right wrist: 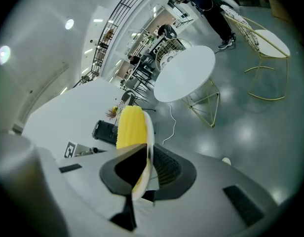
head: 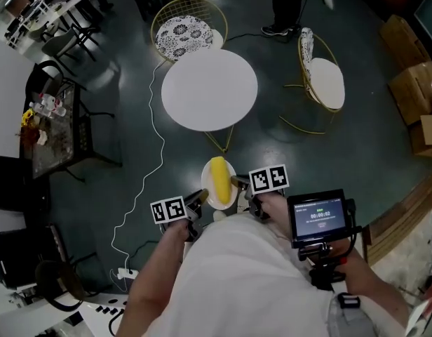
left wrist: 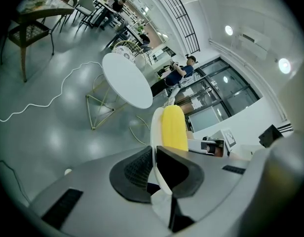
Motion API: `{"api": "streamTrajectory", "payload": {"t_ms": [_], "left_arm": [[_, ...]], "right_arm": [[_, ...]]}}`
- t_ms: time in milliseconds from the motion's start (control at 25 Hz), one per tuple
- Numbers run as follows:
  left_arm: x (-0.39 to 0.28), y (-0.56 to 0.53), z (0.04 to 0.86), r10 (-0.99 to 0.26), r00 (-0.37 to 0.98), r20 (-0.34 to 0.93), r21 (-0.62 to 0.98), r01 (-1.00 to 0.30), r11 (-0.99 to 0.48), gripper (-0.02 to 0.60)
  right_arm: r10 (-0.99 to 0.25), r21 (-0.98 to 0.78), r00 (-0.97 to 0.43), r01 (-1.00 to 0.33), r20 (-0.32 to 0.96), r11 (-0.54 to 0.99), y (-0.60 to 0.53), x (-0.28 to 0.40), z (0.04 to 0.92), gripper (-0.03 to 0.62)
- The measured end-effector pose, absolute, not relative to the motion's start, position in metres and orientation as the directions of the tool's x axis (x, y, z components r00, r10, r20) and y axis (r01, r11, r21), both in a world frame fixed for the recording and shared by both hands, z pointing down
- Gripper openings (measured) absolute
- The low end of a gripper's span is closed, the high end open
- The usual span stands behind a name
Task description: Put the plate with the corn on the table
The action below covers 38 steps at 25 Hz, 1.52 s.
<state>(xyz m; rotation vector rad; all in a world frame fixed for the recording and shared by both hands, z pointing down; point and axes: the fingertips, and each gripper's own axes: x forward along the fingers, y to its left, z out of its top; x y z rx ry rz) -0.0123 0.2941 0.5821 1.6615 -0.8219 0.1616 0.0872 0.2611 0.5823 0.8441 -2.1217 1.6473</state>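
Left tool (left wrist: 153,168) is clamped on the plate (head: 208,189) rim, with the rim pinched between its pads. Right tool (right wrist: 146,168) has the same grip on the opposite rim. Plate sits between the two tools, held in the air over the floor (head: 356,153). Corn (head: 219,178) lies on the plate between the tools, long axis pointing ahead. Round white surface (head: 209,90) is straight ahead of the tools, well apart from the plate. Beyond it are two wire chairs, one (head: 190,28) just past the surface, the other (head: 321,79) ahead-right. White cable (head: 149,167) runs on the floor left of the left tool.
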Motion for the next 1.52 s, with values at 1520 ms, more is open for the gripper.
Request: {"api": "streamTrajectory", "payload": {"t_ms": [1520], "left_arm": [[-0.011, 0.227, 0.594, -0.485, 0.679, 0.551, 0.790, -0.612, 0.042, 0.032]], "right_arm": [[-0.170, -0.797, -0.822, -0.569, 0.543, 0.205, 0.183, 0.084, 0.594, 0.051]]}}
